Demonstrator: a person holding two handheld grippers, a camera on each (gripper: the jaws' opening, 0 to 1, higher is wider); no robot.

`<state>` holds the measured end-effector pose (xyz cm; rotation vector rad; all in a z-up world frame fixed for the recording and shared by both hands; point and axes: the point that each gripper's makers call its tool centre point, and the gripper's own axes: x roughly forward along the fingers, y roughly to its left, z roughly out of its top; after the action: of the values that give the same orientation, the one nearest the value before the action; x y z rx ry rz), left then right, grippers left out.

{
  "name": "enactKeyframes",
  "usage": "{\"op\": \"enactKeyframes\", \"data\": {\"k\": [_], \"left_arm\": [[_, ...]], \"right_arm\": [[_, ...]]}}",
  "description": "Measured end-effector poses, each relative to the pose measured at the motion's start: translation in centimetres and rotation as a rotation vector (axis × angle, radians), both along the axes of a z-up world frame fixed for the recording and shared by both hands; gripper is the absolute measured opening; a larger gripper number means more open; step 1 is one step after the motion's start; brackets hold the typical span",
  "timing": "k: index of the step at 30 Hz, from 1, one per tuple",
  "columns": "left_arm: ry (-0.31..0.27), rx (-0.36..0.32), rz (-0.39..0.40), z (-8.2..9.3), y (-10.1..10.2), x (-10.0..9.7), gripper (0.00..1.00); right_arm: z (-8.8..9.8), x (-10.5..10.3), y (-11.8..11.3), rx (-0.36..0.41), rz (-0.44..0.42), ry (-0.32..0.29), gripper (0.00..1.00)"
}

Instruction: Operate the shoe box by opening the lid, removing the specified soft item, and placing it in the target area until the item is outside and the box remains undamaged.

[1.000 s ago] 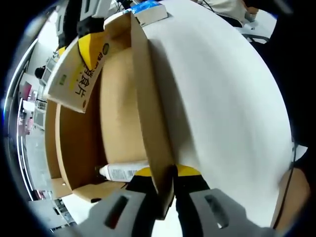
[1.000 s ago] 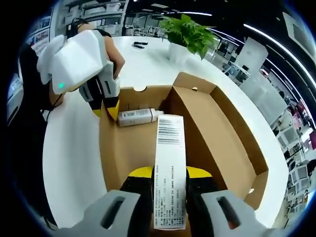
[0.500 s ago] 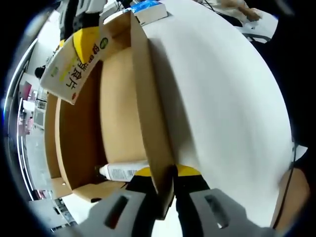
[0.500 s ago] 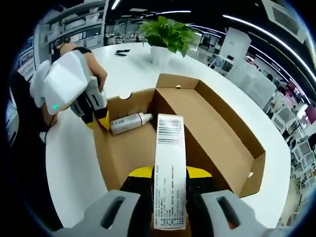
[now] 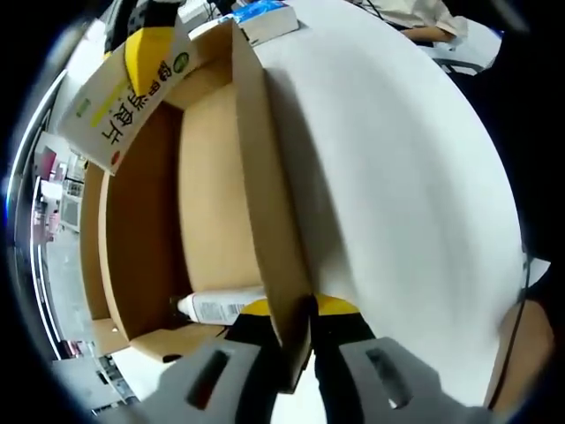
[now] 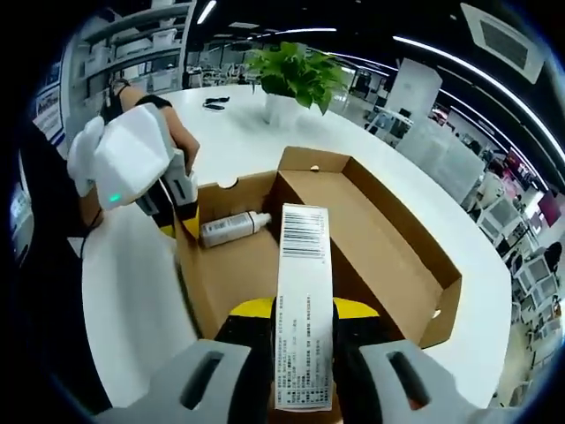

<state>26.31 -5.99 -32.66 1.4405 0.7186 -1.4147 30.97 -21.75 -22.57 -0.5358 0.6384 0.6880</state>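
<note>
The brown shoe box (image 6: 371, 238) lies open on the white table (image 6: 238, 132). My left gripper (image 5: 296, 322) is shut on the box's side wall (image 5: 265, 194); it also shows as a white body (image 6: 132, 159) at the box's left edge. A white bottle (image 5: 221, 307) (image 6: 231, 228) lies inside near that jaw. My right gripper (image 6: 303, 318) is shut on a flat white packet (image 6: 305, 300) with a barcode, held above the box. The same packet (image 5: 119, 97), with green and yellow print, hangs over the box's far end.
A potted green plant (image 6: 296, 75) stands on the table beyond the box, with a small dark object (image 6: 214, 102) near it. A blue and white item (image 5: 265, 18) lies past the box's far corner. A person's arm (image 6: 172, 124) holds the left gripper. Office desks surround the table.
My right gripper has risen with the packet, so the box looks smaller and lower in its view. In the left gripper view the packet has drifted up and away. The left gripper has kept still.
</note>
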Motion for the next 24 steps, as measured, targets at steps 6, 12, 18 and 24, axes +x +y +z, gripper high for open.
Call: {"op": "enactKeyframes", "data": {"k": [6, 12, 18, 24], "left_arm": [[-0.001, 0.0, 0.001, 0.1, 0.0, 0.0, 0.09], [-0.002, 0.002, 0.0, 0.1, 0.0, 0.0, 0.09], [-0.004, 0.003, 0.0, 0.1, 0.0, -0.1, 0.09], [-0.006, 0.007, 0.001, 0.1, 0.1, -0.2, 0.09]], "right_arm": [[1.2, -0.3, 0.0, 0.032, -0.016, -0.022, 0.21], [2.1, -0.5, 0.0, 0.063, -0.031, -0.041, 0.21], [2.9, -1.2, 0.0, 0.087, -0.038, -0.052, 0.21], [3.4, -1.7, -0.4, 0.095, -0.053, -0.07, 0.21]]}}
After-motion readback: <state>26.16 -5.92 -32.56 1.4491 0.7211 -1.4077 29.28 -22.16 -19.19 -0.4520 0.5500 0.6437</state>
